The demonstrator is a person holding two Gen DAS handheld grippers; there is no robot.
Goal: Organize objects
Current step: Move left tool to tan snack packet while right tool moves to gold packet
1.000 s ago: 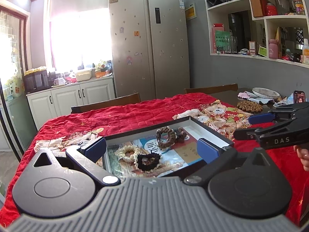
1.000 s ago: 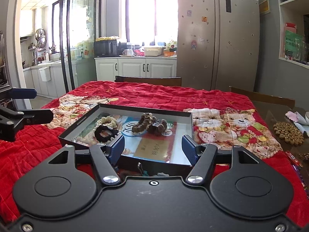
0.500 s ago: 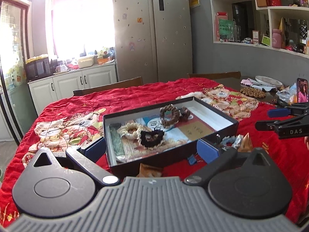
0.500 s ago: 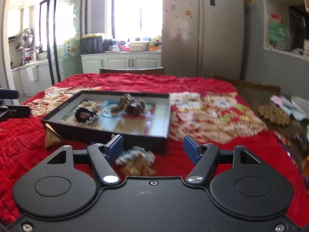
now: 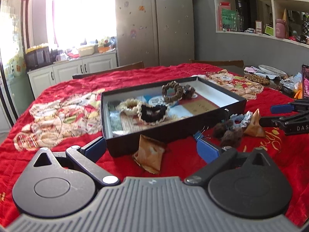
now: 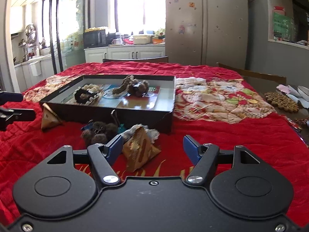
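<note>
A black shallow box (image 5: 229, 107) (image 6: 119, 114) lies on the red tablecloth and holds several scrunchies, among them a black one (image 5: 152, 112) (image 6: 83, 95) and a brown one (image 5: 171, 91) (image 6: 125, 85). In front of it lie a dark brown fluffy scrunchie (image 5: 227, 133) (image 6: 98, 131), a grey-blue scrunchie (image 5: 241, 118), and two tan triangular packets (image 5: 149, 157) (image 6: 140, 150). My left gripper (image 5: 152, 149) is open and empty, near the box's front corner. My right gripper (image 6: 152, 147) is open and empty, with the second packet between its fingers.
A round wooden trivet (image 6: 281, 101), a dish (image 5: 272, 71) and a phone (image 5: 305, 81) lie at the table's right end. Chair backs (image 6: 135, 60) stand at the far edge. A fridge (image 5: 154, 23) and shelves are behind.
Both grippers have pulled back toward the near edge of the table and lowered. The loose scrunchies and packets in front of the box have come into view.
</note>
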